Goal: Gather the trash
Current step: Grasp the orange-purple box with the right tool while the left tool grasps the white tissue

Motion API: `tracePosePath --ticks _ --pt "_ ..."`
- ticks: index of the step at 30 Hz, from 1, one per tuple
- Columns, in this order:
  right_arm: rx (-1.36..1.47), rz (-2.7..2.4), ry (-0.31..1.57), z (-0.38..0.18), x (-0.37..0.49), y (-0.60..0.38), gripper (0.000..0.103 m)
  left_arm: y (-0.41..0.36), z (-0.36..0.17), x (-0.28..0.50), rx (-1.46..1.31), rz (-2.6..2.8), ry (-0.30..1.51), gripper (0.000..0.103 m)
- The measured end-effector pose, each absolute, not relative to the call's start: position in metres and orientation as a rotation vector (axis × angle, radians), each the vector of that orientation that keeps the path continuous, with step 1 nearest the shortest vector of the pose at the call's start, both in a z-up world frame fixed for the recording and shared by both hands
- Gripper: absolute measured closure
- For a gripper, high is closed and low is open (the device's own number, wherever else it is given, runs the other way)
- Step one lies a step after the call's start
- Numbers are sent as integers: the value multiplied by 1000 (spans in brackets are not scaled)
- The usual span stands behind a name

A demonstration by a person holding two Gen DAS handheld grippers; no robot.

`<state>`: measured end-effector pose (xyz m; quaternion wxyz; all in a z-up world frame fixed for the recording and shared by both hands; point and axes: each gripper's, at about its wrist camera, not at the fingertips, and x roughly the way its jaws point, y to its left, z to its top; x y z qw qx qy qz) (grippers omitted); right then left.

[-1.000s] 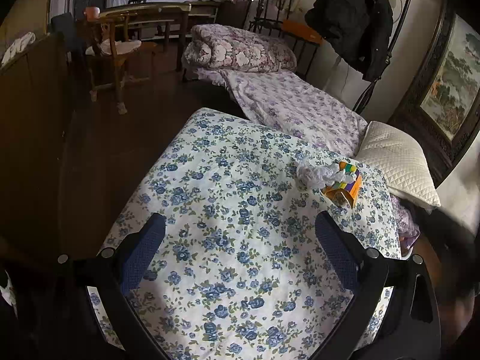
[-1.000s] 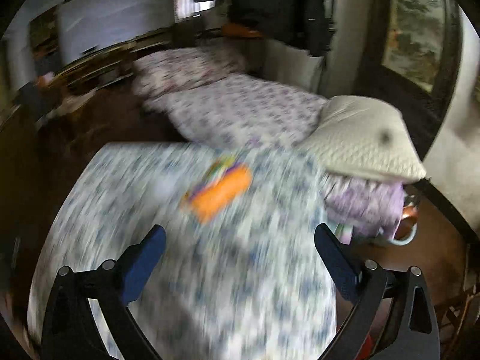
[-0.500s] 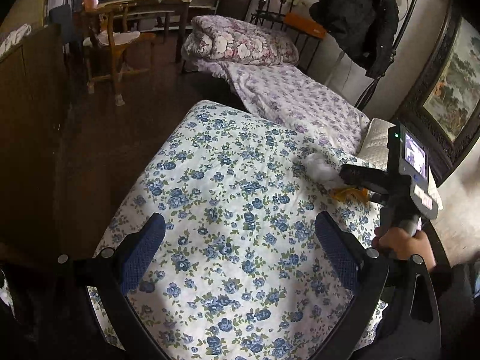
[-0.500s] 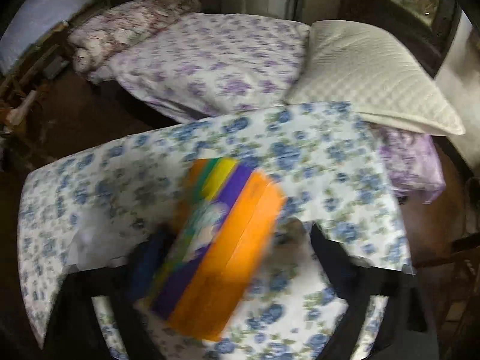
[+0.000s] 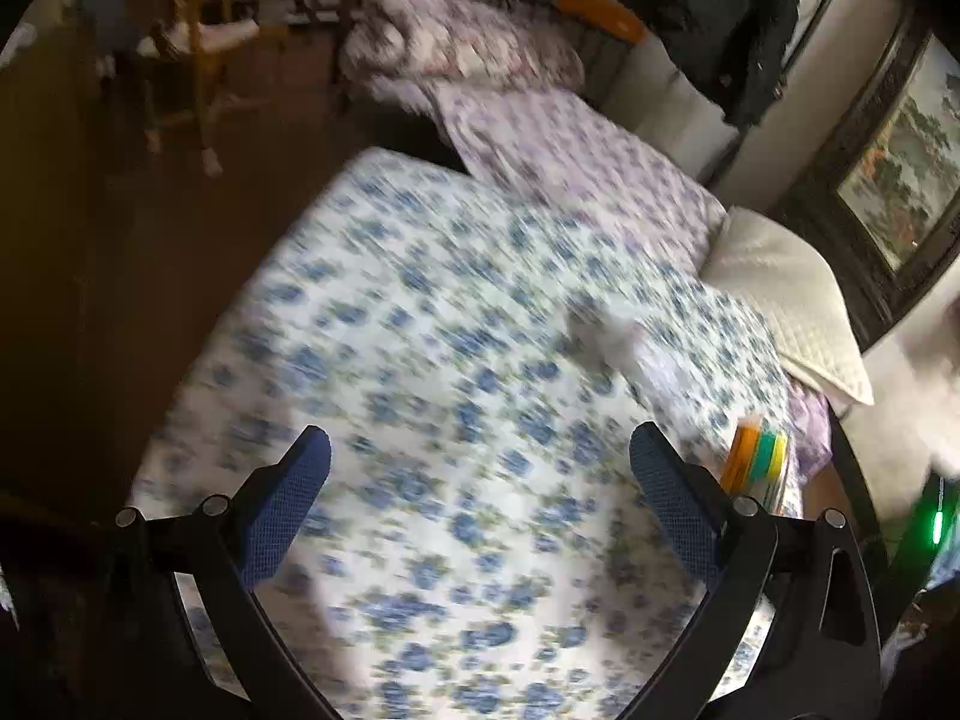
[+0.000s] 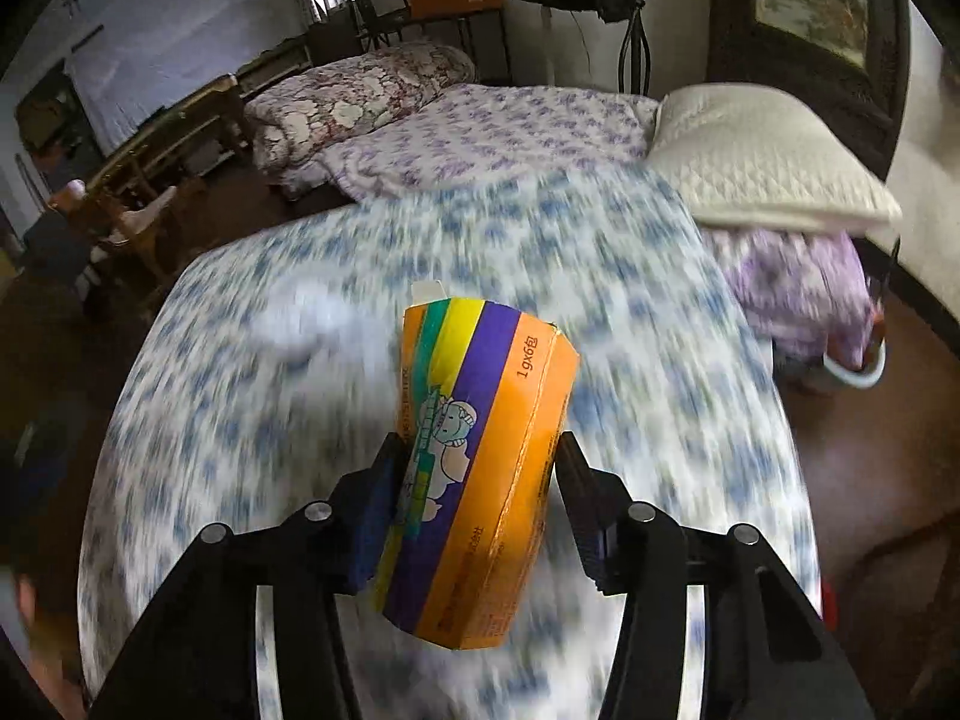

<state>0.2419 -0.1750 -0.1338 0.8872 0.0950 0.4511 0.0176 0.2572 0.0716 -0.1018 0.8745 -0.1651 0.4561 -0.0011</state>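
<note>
Blue-floral bed (image 5: 420,360) — crumpled white tissue (image 5: 606,333), cream pillow (image 5: 786,306) on it.

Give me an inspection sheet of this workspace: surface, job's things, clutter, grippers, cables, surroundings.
Surface: blue-flowered bed cover, blurred by motion.
Job's things: orange striped carton off the cover, clamped; white crumpled wad lying on the cover.
Clutter: nothing seen beyond those.
Grippers: right gripper shut on the carton; left gripper open, holding nothing, above the cover.
Cables: nothing seen clearly.
Surroundings: cream pillow, purple-flowered bedding, dark coat, framed painting, wooden chair.
</note>
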Motion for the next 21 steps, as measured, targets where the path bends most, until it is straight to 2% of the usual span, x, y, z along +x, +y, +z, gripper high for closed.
tracePosePath --ticks 8,14,16,17,20,21 --pt "248 52 918 -135 214 -192 52 1 -91 318 -177 -16 906 7" --pt "261 70 917 -135 216 -196 52 -29 -137 364 -82 -11 1026 7" --pt "269 75 918 -137 216 -196 52 -30 -149 369 -78 -28 1041 24" --pt "272 76 918 -137 216 -196 52 -30 -153 371 -78 -50 1052 44" --pt "283 72 913 -137 215 -198 52 -28 -150 366 -102 -104 1026 82" --pt "289 70 905 -136 213 -199 53 -27 -147 362 -101 -97 1014 84"
